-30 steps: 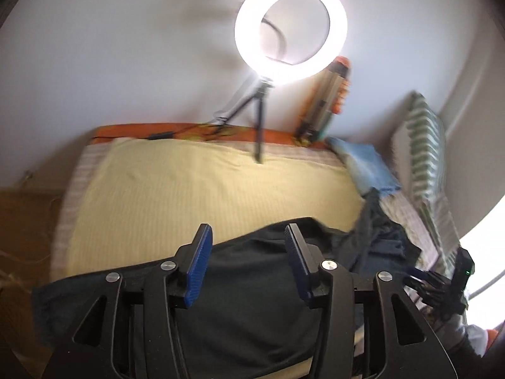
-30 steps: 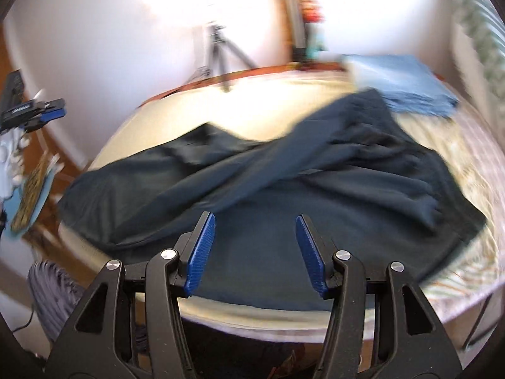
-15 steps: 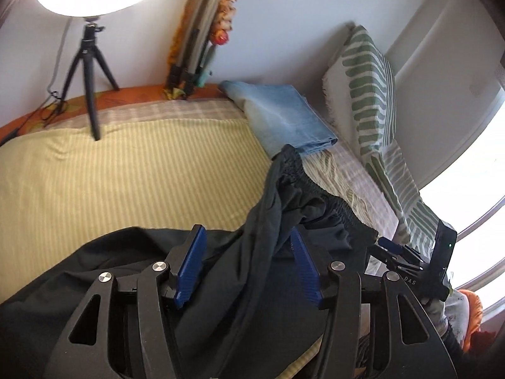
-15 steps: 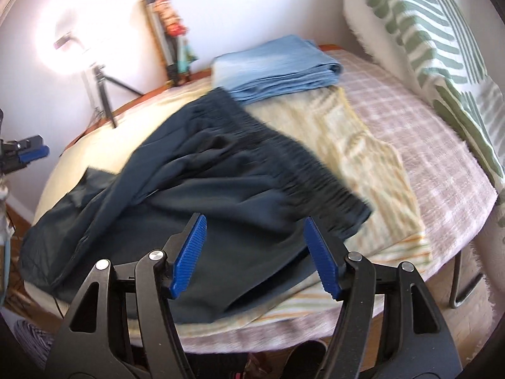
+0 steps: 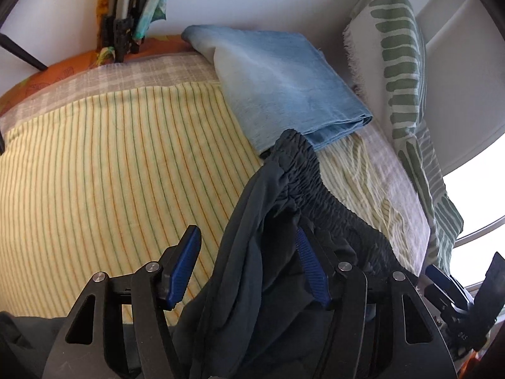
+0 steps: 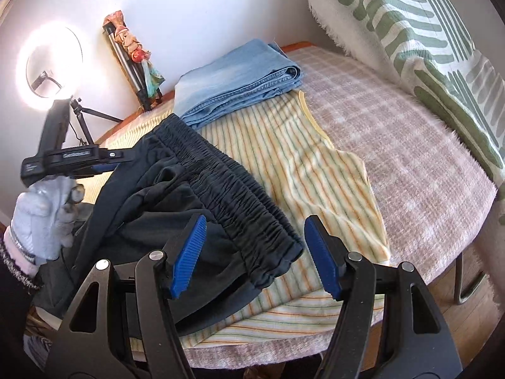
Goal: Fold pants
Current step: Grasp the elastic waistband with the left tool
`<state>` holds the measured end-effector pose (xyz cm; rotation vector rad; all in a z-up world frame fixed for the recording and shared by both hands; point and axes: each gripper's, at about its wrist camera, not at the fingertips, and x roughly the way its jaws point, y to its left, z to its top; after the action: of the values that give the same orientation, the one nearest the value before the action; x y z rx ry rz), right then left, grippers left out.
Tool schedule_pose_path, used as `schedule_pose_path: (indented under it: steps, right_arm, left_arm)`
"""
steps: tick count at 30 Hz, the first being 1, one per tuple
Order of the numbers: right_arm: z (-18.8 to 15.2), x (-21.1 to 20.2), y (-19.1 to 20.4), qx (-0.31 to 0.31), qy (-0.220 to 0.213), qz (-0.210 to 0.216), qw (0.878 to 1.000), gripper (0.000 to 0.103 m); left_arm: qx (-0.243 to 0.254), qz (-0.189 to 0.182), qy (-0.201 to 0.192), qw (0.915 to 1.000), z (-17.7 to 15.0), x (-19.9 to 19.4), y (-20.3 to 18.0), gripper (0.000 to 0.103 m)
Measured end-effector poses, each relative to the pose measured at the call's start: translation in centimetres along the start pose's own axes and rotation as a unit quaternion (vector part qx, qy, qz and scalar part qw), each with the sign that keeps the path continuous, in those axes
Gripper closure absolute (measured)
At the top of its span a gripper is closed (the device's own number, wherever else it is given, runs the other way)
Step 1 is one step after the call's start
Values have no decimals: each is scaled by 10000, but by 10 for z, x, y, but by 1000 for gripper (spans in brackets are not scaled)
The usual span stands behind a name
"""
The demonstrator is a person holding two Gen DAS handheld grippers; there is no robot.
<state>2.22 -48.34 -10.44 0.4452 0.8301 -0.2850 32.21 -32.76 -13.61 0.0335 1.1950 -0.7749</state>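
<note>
Pants [image 6: 202,195] rumpled on bed [image 6: 410,158], waistband toward jeans [image 6: 240,79]; left claw [image 5: 249,268] and right claw [image 6: 254,252] both open, empty; fabric limp, light, probably slippery: pinch waistband corners.

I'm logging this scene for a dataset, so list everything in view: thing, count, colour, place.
pants: one, dark navy, bunched on the bed's near side, elastic waistband toward the jeans
folded jeans: one, light blue, far end of the bed
striped sheet: one, yellow, under the pants
checked blanket: one, pinkish, beneath the sheet
pillow: one, white with green stripes, against the wall
ring light: one, lit, on a tripod
folded tripod: one, leaning on the wall
left gripper: jaws open, pants fabric between them
right gripper: jaws open over the waistband
gloved left hand: white glove
</note>
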Motion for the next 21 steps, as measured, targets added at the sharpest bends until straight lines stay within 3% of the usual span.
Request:
schedule_pose_path:
  steps: [6, 8, 10, 12, 21]
  right_arm:
    - [4, 2, -4, -12, -7, -28, 10000, 36]
    - [6, 2, -7, 8, -33, -57, 10000, 36]
    - [8, 3, -12, 71, -35, -81, 9999, 36]
    - [8, 7, -18, 191, 10, -105, 9998, 36]
    - [5, 5, -37, 515, 14, 8, 9987, 36]
  left_arm:
    - [-217, 114, 100, 9996, -1, 22, 5, 44]
    - [-134, 211, 28, 9997, -2, 26, 2, 55]
    - [-17, 249, -31, 9997, -2, 26, -2, 87]
    - [24, 191, -94, 9998, -2, 24, -4, 97]
    - [899, -180, -887, 9918, -9, -38, -57, 101]
